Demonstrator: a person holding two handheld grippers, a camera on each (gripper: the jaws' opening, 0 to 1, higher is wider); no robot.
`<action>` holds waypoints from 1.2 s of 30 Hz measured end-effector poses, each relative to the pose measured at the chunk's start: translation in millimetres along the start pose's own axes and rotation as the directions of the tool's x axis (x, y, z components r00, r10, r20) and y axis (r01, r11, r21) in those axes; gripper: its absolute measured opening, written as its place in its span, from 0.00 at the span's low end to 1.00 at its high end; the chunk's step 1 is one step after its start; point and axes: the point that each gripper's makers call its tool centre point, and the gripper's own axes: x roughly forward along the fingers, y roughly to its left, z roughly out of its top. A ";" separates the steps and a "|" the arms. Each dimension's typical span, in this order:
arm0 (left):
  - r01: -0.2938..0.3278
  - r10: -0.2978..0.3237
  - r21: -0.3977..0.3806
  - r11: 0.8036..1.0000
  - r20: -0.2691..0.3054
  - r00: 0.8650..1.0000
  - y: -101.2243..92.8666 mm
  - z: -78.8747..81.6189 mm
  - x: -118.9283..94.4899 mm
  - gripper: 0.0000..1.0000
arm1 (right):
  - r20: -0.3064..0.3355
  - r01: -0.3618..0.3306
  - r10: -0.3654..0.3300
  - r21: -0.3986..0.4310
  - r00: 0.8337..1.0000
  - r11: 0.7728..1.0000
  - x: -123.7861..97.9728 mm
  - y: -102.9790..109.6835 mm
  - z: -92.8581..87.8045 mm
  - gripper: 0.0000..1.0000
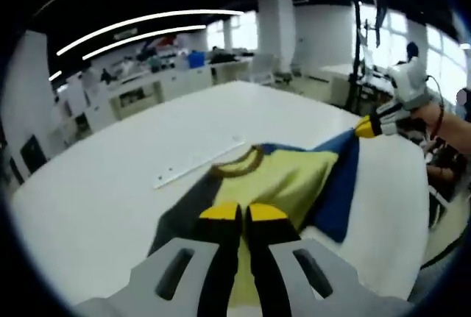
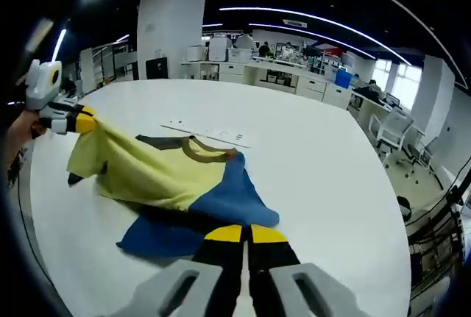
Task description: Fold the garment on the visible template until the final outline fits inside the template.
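Both grippers (image 1: 244,212) (image 2: 245,234): grey bodies, black jaws, yellow tips.

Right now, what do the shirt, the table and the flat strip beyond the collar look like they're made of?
Shirt: soft knit cloth, matte; it drapes and wrinkles where the grippers pinch it.
Table: smooth white top, probably laminate, with a faint sheen.
Strip: thin, flat and rigid, pale, perhaps plastic; too small to tell.

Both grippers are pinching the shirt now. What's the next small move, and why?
Probably carry the right gripper across, laying its blue sleeve over the yellow body. Both grippers look shut on cloth, the left gripper too, and the shirt lies bunched and unfolded on the table.
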 end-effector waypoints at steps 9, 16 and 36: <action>-0.002 0.005 0.057 0.998 -0.044 0.999 -8.0 -16.7 9.8 0.00 | -0.044 0.021 -0.021 -0.008 0.999 1.000 17.4 -11.1 -10.7 0.00; -0.042 0.052 0.120 0.992 -0.084 0.995 5.4 -30.6 28.4 0.00 | -0.069 0.022 -0.021 0.012 0.997 1.000 36.7 -11.8 -20.5 0.00; -0.066 0.106 0.228 0.971 -0.168 0.980 30.0 -62.4 66.2 0.02 | -0.085 0.014 0.000 0.157 0.996 0.987 72.8 -6.6 -44.2 0.00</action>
